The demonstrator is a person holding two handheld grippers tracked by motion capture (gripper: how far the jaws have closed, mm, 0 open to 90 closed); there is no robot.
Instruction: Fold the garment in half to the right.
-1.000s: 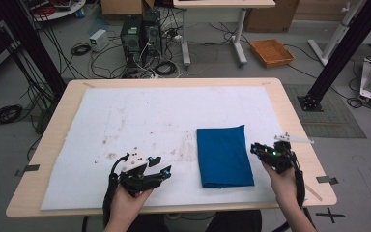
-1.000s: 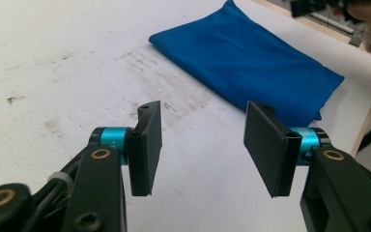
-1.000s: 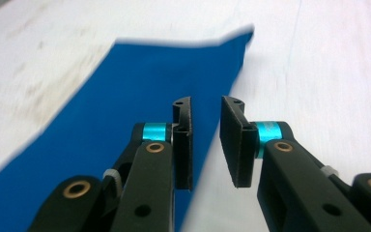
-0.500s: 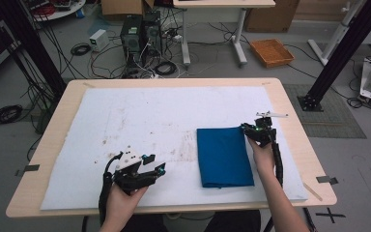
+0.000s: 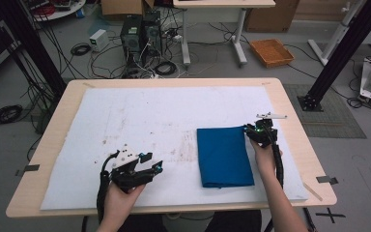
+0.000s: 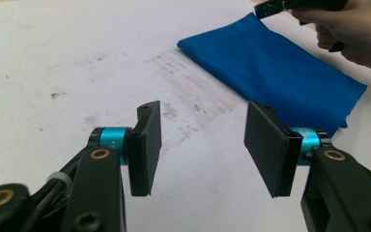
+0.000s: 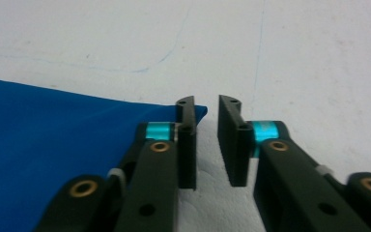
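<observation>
A folded blue cloth (image 5: 224, 154) lies flat on the white mat (image 5: 149, 111), right of the middle. My right gripper (image 5: 248, 129) is low at the cloth's far right corner. In the right gripper view its jaws (image 7: 206, 140) stand a narrow gap apart and have just been opening. Nothing is between them, and the cloth's corner (image 7: 53, 145) lies just beside the left jaw. My left gripper (image 5: 153, 162) hovers open over bare mat, left of the cloth. In the left gripper view its pads (image 6: 203, 145) are wide apart and empty, with the cloth (image 6: 270, 72) and the other hand's gripper (image 6: 290, 5) beyond.
The mat covers most of the wooden table (image 5: 294, 111) and has dark smudges (image 5: 186, 145) near its middle. Behind the table the floor holds computer towers (image 5: 133, 36), cables and an orange tray (image 5: 270, 50).
My right gripper has moved away from me along the cloth's right edge to its far right corner. The left hand has barely shifted.
</observation>
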